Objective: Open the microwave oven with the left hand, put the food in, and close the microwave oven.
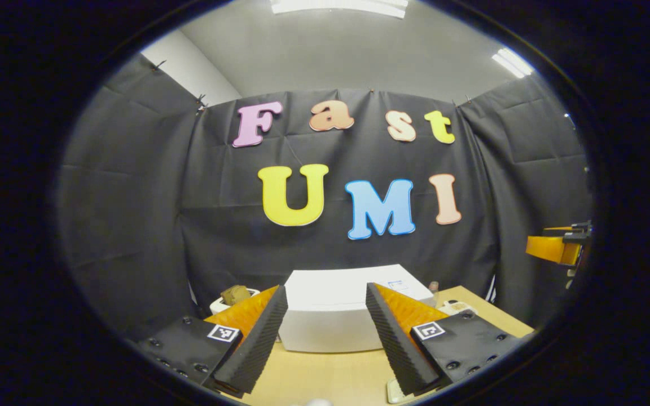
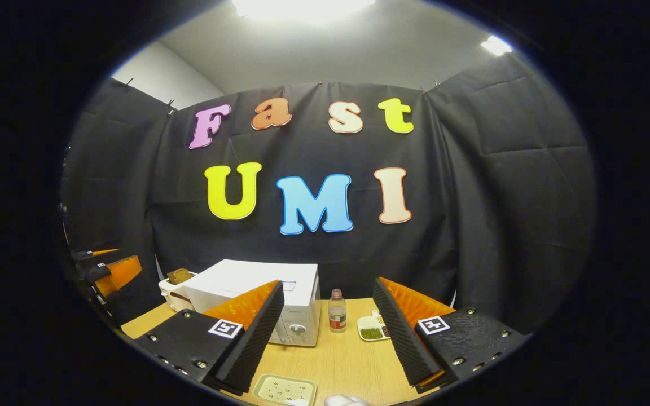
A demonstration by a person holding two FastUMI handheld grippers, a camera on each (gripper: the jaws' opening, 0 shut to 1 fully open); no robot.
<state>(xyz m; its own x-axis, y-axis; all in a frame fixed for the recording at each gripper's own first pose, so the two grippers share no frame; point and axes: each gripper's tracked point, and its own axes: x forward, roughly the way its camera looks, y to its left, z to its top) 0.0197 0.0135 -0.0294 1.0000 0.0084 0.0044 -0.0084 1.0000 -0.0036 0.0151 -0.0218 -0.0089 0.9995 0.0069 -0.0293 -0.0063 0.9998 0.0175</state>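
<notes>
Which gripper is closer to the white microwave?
The left one, I think. The left hand-held gripper points straight at the microwave, which looms between its open fingers. The right hand-held gripper sits farther back and to the microwave's right.

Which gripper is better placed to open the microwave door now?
Left. The left gripper is open and squarely faces the closed microwave, which sits framed between its fingers. From the right gripper, also open, the microwave lies off to the side, seen at an angle.

One microwave, one bottle, two trays.
</notes>
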